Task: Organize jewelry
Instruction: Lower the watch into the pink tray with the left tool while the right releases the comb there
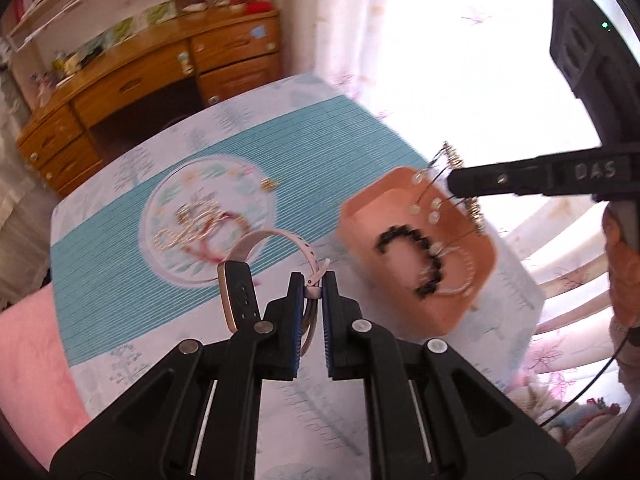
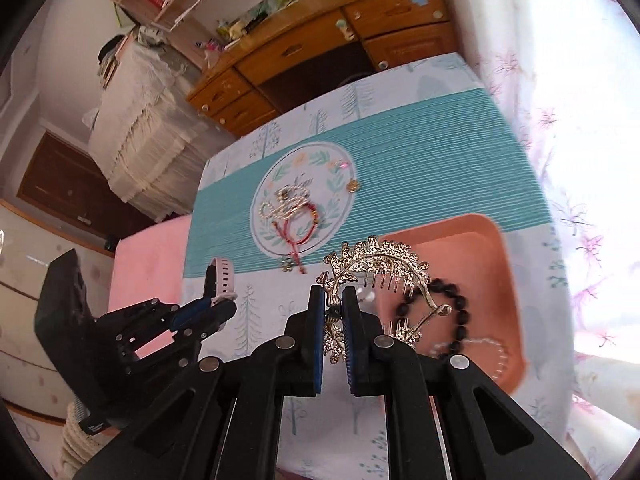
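My left gripper (image 1: 312, 286) is shut on the strap of a pink smartwatch (image 1: 240, 300) and holds it above the table. It also shows at the left of the right wrist view (image 2: 222, 306). My right gripper (image 2: 333, 300) is shut on a gold comb tiara (image 2: 380, 264) and holds it over the near edge of an orange tray (image 2: 472, 240). In the left wrist view the right gripper (image 1: 454, 188) holds the tiara over the tray's far side (image 1: 384, 188). A black bead bracelet (image 1: 412, 256) and a pearl piece lie in the tray.
A round floral plate (image 2: 264, 200) on the teal striped cloth holds a pearl chain, a red cord bracelet (image 2: 300, 228) and small gold charms. A pink cushion (image 2: 148, 264) lies left of the table. A wooden desk stands behind; curtains hang at the right.
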Demonstrator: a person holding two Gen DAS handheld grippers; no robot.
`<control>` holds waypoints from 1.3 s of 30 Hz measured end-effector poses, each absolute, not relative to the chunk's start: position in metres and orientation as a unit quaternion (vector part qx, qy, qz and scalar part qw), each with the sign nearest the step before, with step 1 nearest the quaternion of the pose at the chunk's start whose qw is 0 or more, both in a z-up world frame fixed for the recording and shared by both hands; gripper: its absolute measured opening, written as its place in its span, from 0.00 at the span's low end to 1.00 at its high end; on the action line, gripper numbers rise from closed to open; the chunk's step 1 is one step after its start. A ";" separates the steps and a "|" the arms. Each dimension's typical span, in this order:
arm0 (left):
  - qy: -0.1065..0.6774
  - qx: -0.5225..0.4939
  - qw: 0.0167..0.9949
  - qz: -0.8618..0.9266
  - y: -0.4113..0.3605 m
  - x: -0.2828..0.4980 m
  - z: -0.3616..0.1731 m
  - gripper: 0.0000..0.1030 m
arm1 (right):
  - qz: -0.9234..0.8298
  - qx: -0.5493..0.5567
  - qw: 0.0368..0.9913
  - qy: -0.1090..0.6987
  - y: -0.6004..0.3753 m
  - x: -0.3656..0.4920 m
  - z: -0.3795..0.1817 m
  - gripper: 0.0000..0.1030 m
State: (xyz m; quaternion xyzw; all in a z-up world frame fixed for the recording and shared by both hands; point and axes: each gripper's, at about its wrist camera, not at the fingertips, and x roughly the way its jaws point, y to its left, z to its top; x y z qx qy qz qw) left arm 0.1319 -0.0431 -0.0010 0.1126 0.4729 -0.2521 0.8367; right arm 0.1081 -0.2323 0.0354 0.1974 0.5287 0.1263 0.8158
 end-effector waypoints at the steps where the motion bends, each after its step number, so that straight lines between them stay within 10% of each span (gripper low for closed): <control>1: 0.470 0.116 0.834 -0.264 -0.057 0.130 0.001 0.06 | 0.123 0.199 0.818 0.526 -0.242 0.103 0.037 0.08; 22: 0.595 0.099 0.760 -0.241 -0.202 0.212 -0.106 0.07 | 0.121 0.276 0.789 0.535 -0.338 0.047 -0.031 0.08; 30: 0.626 0.060 0.739 -0.243 -0.181 0.215 -0.116 0.35 | 0.130 0.269 0.786 0.541 -0.330 0.055 -0.040 0.08; 39: 0.577 0.027 0.786 -0.222 -0.124 0.195 -0.073 0.38 | 0.132 0.260 0.788 0.542 -0.315 0.064 -0.039 0.08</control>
